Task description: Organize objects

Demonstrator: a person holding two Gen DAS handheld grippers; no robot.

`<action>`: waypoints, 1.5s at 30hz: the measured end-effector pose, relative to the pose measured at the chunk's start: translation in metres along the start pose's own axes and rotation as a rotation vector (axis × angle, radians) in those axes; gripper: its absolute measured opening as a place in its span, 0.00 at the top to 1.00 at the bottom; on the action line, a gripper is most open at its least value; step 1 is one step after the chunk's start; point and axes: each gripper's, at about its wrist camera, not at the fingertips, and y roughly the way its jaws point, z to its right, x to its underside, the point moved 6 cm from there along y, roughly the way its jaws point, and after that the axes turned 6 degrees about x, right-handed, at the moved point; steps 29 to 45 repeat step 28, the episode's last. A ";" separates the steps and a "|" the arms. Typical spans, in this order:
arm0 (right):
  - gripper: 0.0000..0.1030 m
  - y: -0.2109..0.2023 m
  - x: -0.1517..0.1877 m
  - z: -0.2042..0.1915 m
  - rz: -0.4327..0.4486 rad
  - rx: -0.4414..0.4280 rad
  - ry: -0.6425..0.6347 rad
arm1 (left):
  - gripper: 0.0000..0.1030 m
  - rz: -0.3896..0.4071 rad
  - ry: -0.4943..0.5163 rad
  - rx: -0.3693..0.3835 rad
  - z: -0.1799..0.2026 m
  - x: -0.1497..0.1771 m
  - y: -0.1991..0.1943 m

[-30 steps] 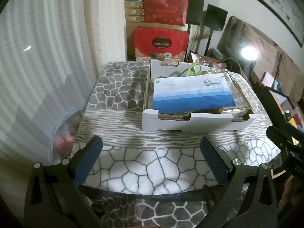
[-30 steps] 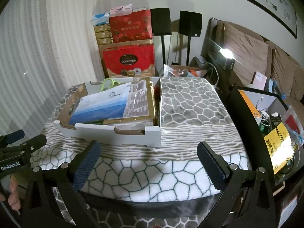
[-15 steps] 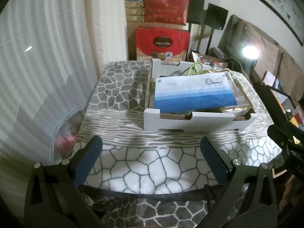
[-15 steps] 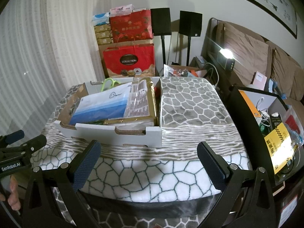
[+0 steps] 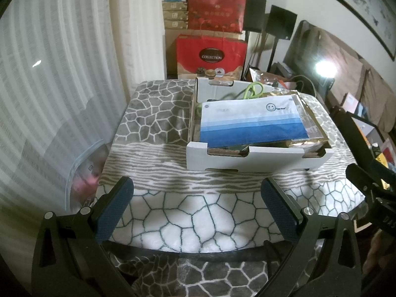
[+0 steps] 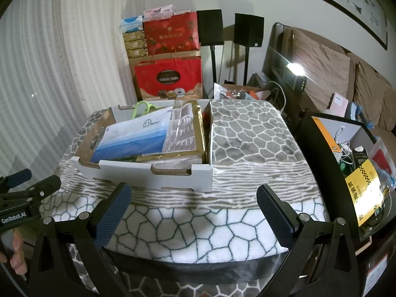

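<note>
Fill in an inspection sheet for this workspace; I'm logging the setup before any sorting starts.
Surface: table under a grey and white stone-pattern blanket; the part right of the box is bare.
Job's things: white cardboard box holding a blue and white packet on top, a gold foil packet beside it, and green loop handles at the back.
Clutter: red gift bags and stacked boxes behind the table; an open bin of oddments on the right.
Grippers: left gripper and right gripper both open, empty, short of the box.
Cables: white cords by the lamp.
Surroundings: curtain, two speakers on stands, sofa.
</note>
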 end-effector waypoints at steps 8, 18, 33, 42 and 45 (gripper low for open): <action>0.01 0.000 0.000 -0.001 -0.002 -0.002 -0.002 | 0.01 -0.002 0.000 -0.010 0.000 0.000 0.000; 0.01 0.001 0.000 -0.002 -0.003 -0.006 -0.005 | 0.00 0.004 0.006 -0.033 -0.001 -0.001 0.001; 0.01 0.001 0.000 -0.002 -0.003 -0.006 -0.004 | 0.01 0.007 0.002 -0.037 -0.004 -0.001 -0.001; 0.01 0.001 0.000 -0.002 -0.003 -0.006 -0.004 | 0.01 0.007 0.002 -0.037 -0.004 -0.001 -0.001; 0.01 0.001 0.000 -0.002 -0.003 -0.006 -0.004 | 0.01 0.007 0.002 -0.037 -0.004 -0.001 -0.001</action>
